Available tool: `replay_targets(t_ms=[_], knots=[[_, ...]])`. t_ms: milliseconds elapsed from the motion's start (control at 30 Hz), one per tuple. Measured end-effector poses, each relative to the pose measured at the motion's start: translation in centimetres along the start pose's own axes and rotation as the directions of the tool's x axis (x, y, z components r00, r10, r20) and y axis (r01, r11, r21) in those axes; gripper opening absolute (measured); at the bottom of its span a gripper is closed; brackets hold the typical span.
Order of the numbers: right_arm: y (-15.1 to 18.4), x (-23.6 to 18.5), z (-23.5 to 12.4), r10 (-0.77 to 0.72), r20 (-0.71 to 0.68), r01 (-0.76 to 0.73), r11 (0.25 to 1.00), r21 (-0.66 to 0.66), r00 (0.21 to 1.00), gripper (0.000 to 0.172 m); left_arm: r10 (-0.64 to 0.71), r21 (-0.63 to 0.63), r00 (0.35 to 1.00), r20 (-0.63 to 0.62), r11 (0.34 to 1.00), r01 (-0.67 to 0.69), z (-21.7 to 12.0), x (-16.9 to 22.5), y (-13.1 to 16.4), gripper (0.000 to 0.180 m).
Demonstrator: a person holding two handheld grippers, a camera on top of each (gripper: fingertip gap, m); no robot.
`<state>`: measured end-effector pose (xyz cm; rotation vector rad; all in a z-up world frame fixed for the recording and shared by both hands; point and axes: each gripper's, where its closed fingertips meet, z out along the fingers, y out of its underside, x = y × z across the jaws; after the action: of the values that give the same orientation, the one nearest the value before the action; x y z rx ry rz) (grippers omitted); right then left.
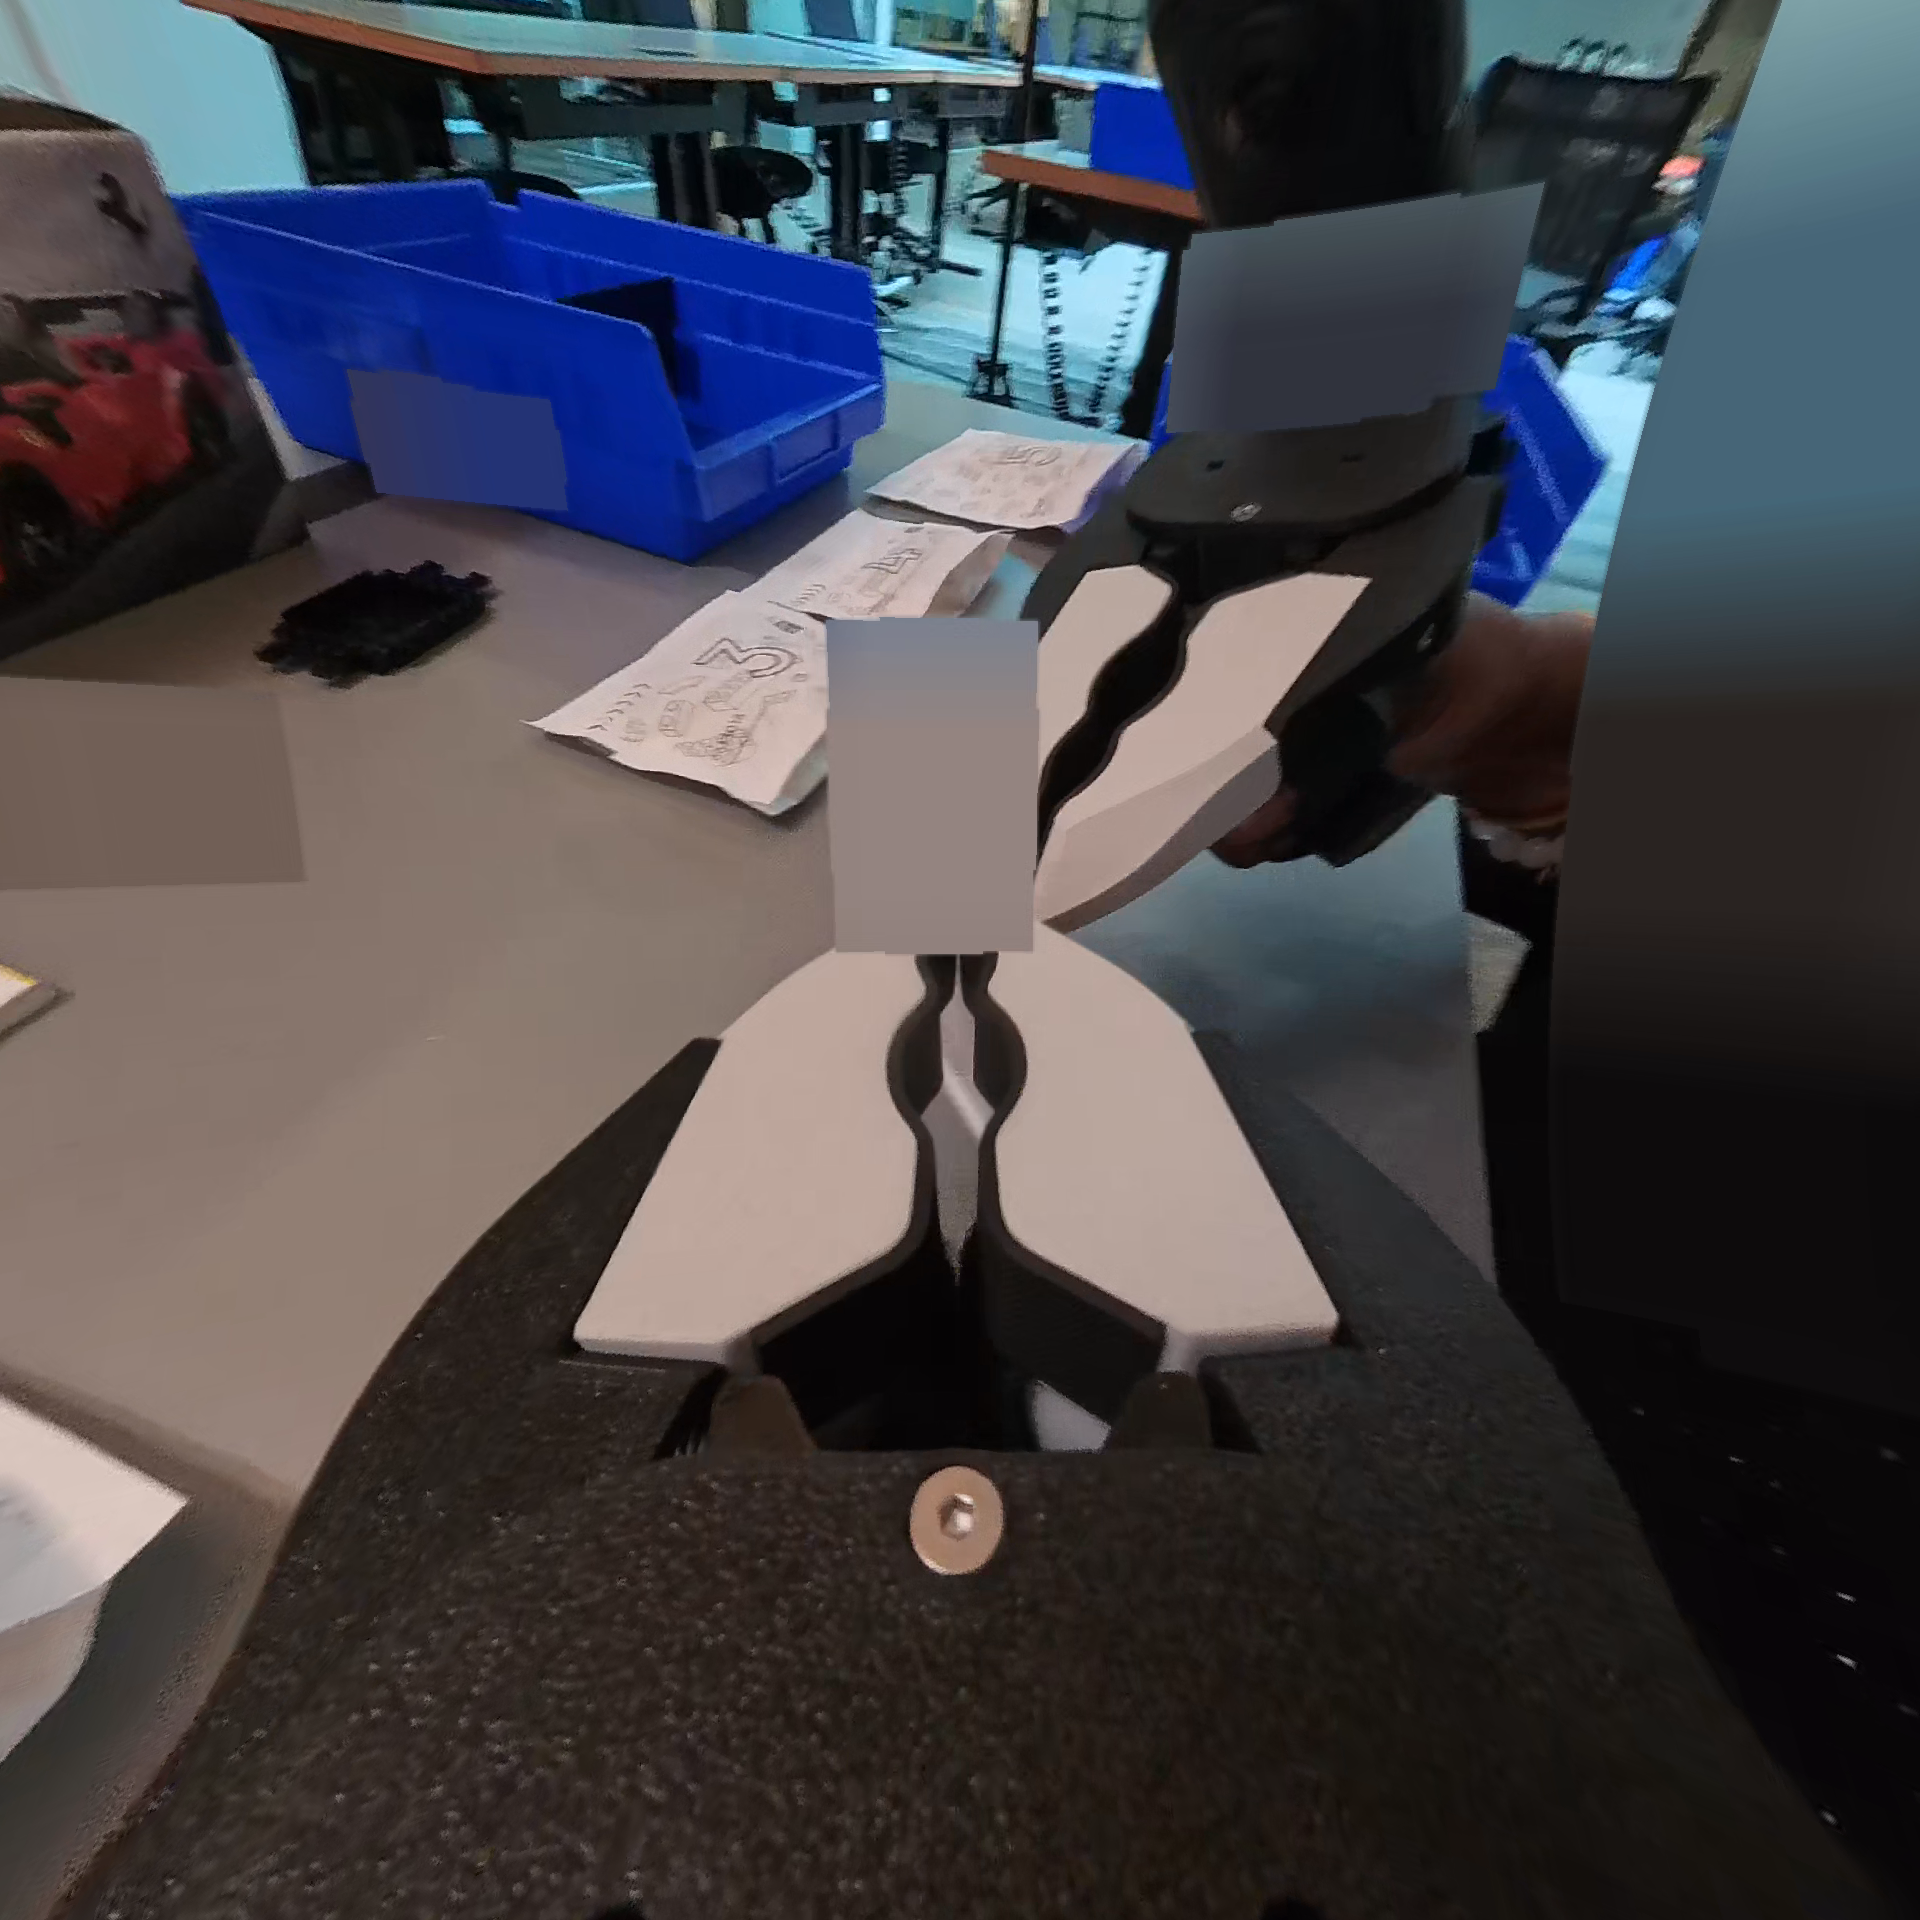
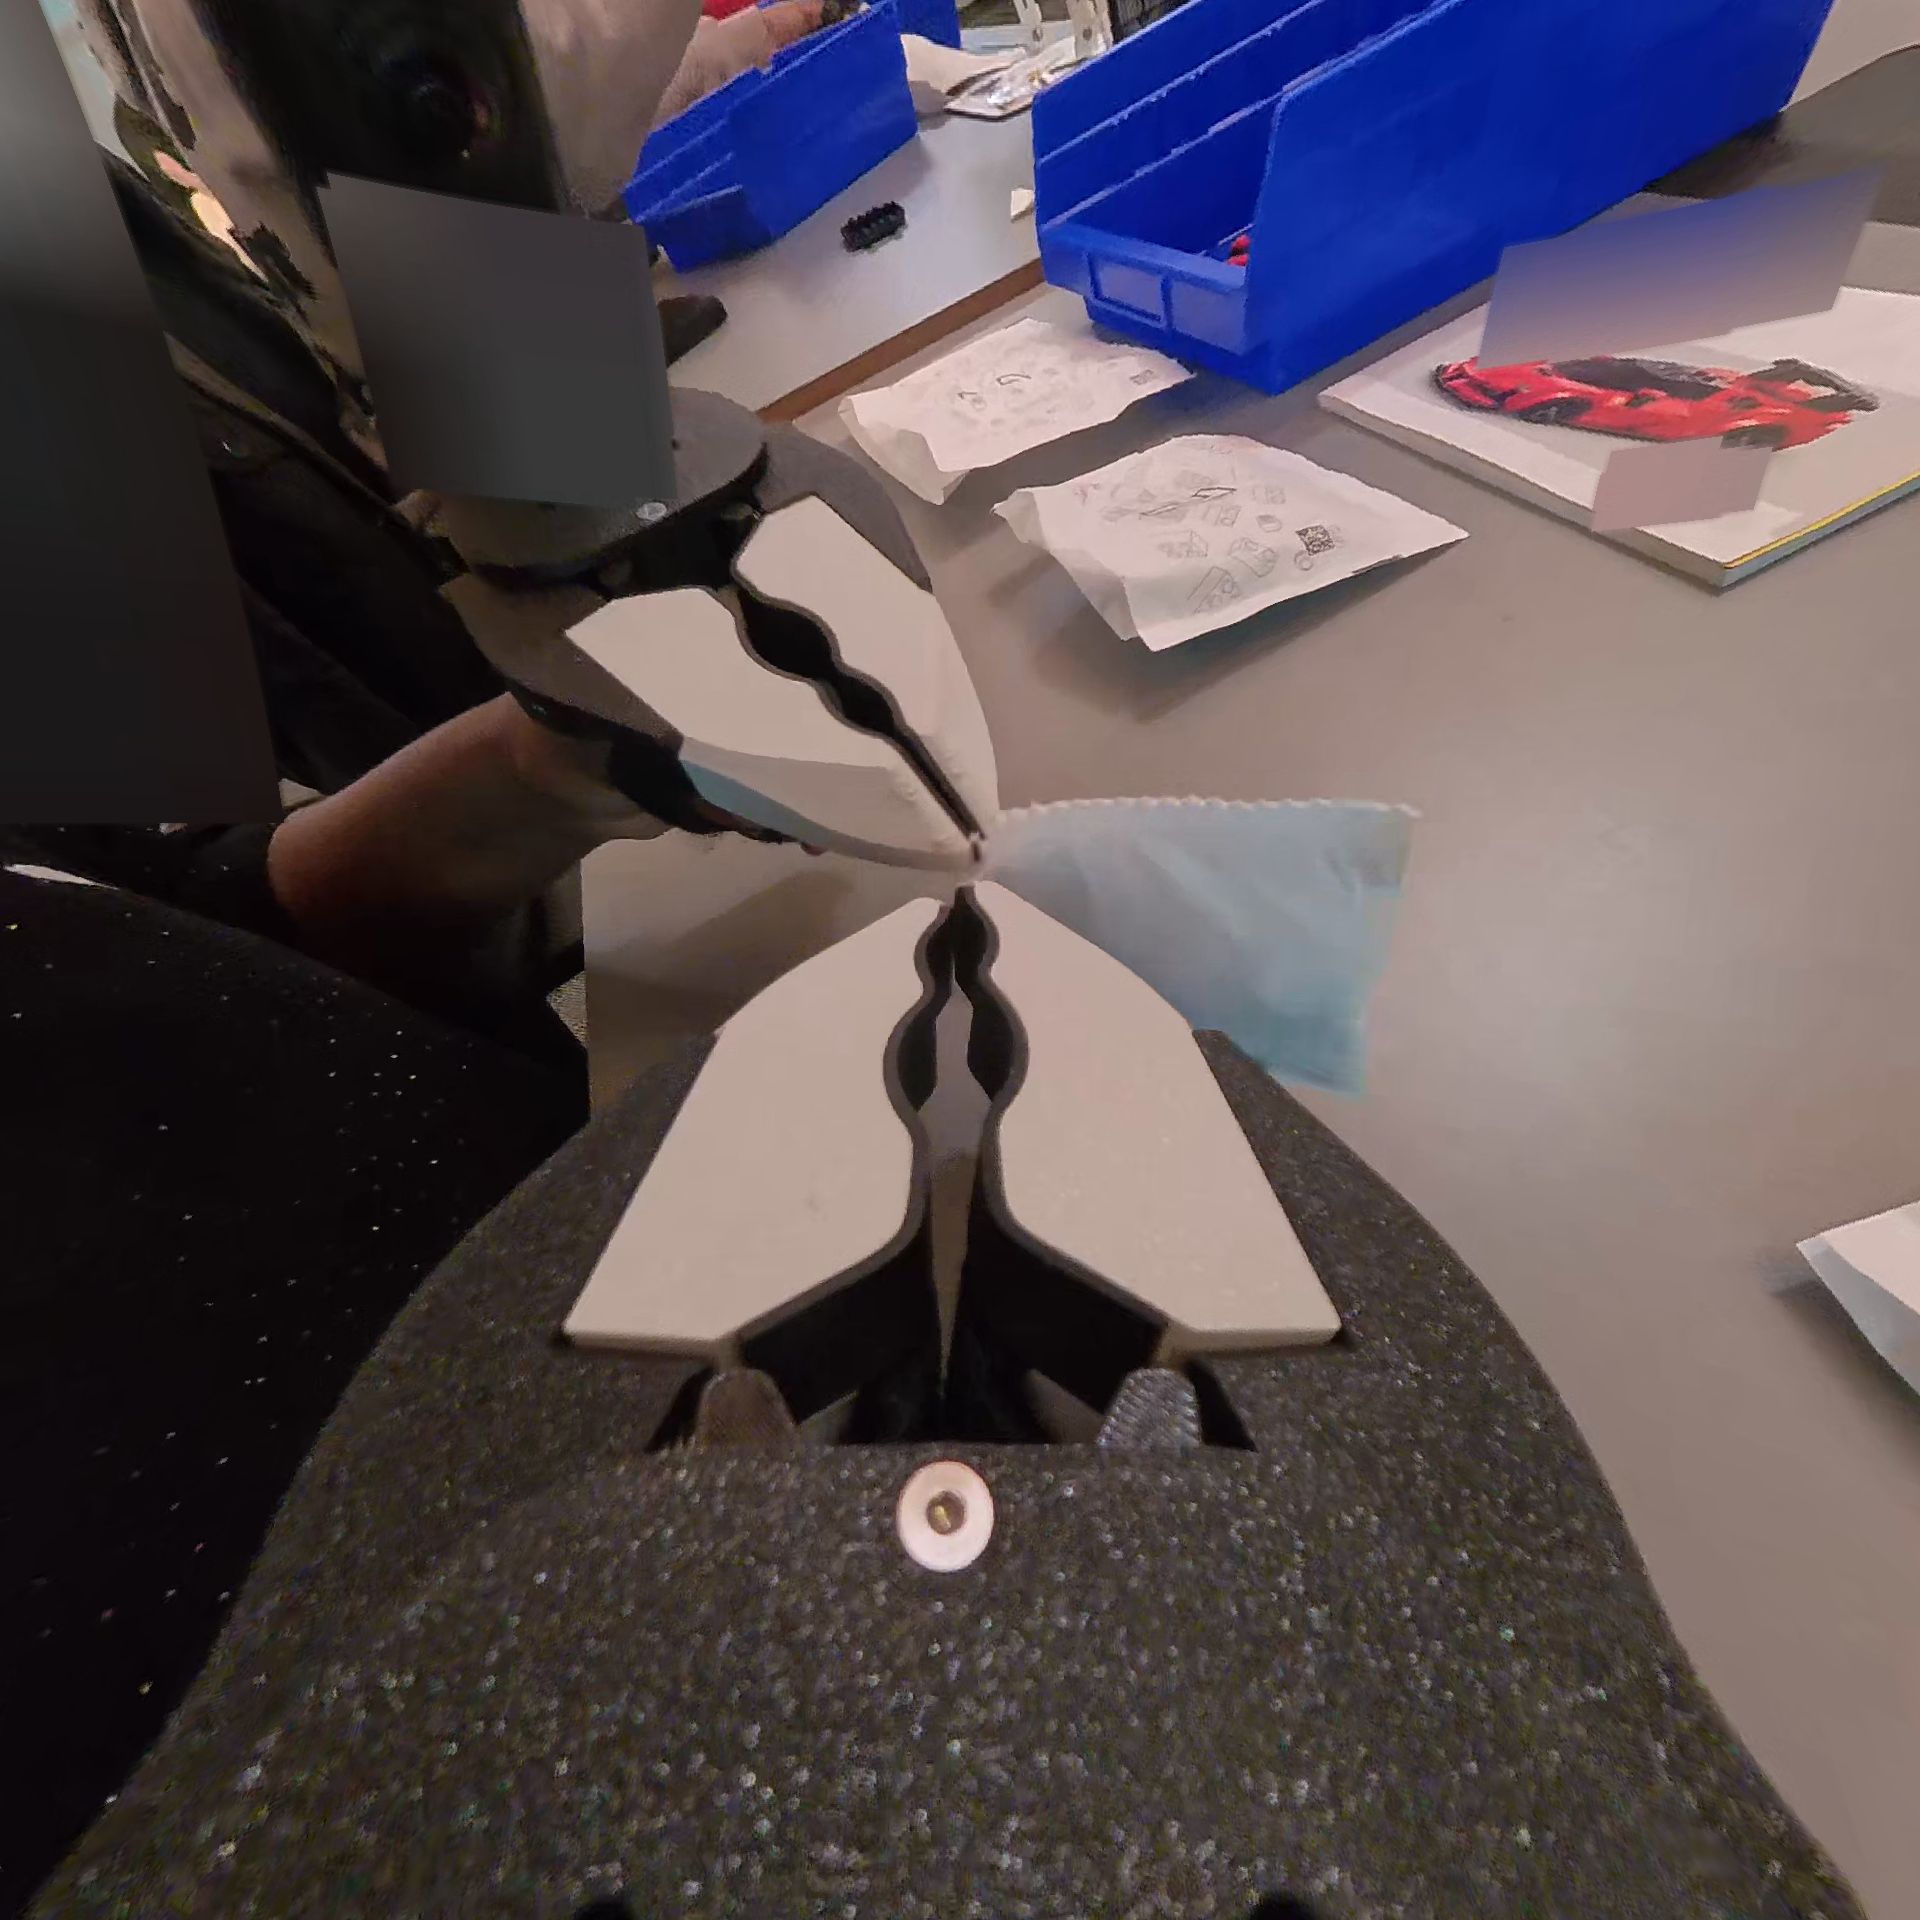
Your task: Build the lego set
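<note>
Both grippers pinch one white paper bag [image 2: 1195, 914] with a serrated top edge, held above the grey table [image 2: 1558, 831]. My right gripper [image 2: 961, 902] is shut on the bag's near corner, and a strip of paper runs back between its fingers. My left gripper [image 2: 975, 850] comes in from the left and is shut on the same corner, tip to tip with the right. In the left wrist view a mosaic patch covers most of the bag. Only a sliver of paper [image 1: 961, 1117] shows between the left gripper's [image 1: 956, 961] closed fingers. The right gripper [image 1: 1051, 914] is close at the upper right.
Several printed paper bags [image 1: 717, 707] [image 2: 1216, 530] lie on the table. Blue bins [image 1: 540, 353] [image 2: 1351, 187] stand behind them. A pile of black bricks [image 1: 374, 623] lies near a box with a red car [image 1: 94, 416]. A booklet with a red car [image 2: 1662, 436] lies at the right.
</note>
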<state>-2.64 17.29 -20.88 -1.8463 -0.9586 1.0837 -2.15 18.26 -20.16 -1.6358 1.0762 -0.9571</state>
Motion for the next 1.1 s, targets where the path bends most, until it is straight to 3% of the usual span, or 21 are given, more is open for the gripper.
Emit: replay_targets(t_ms=[133, 367, 433, 467, 667, 867, 1033, 1100], knots=[[-0.1, 1.1, -0.4, 0.015, -0.078, -0.014, 1.000, 0.012, 0.997, 0.000, 0.027, 0.014, 0.990, 0.141, 0.999, -0.029, -0.3, -1.0, 0.1, 0.000], [1.4, 1.9, -0.2, 0.080, -0.125, -0.080, 0.997, 0.003, 0.989, 0.000, -0.074, 0.029, 0.973, 0.220, 0.997, 0.070, 0.7, -0.7, 1.4, 0.000], [1.1, 2.0, -0.3, 0.076, -0.152, -0.076, 0.997, 0.010, 0.985, 0.021, -0.065, 0.016, 0.967, 0.247, 0.998, 0.063, 0.9, -0.7, 1.4, 0.000], [0.8, 2.0, -0.4, 0.052, -0.170, -0.051, 0.999, 0.008, 0.984, 0.023, -0.051, 0.005, 0.965, 0.257, 0.999, 0.052, 1.0, -0.7, 1.4, 0.000], [-0.2, 2.9, -0.7, -0.030, -0.323, 0.035, 0.999, 0.009, 0.946, 0.015, 0.002, 0.010, 0.955, 0.295, 1.000, -0.006, 1.4, -0.5, 0.8, 0.000], [0.2, 3.1, -0.6, -0.063, -0.337, 0.063, 0.998, -0.011, 0.939, 0.000, -0.015, 0.027, 0.961, 0.277, 1.000, 0.008, 1.5, -0.1, 1.0, 0.000], [0.6, 3.5, -0.2, -0.188, -0.387, 0.150, 0.981, -0.127, 0.902, 0.000, -0.051, -0.002, 0.961, 0.273, 0.999, 0.053, 1.6, -0.5, 1.6, 0.000], [0.6, 3.6, 0.0, -0.249, -0.412, 0.191, 0.965, -0.178, 0.877, 0.000, -0.028, -0.044, 0.952, 0.304, 0.998, 0.043, 1.8, -0.9, 1.9, 0.014]])
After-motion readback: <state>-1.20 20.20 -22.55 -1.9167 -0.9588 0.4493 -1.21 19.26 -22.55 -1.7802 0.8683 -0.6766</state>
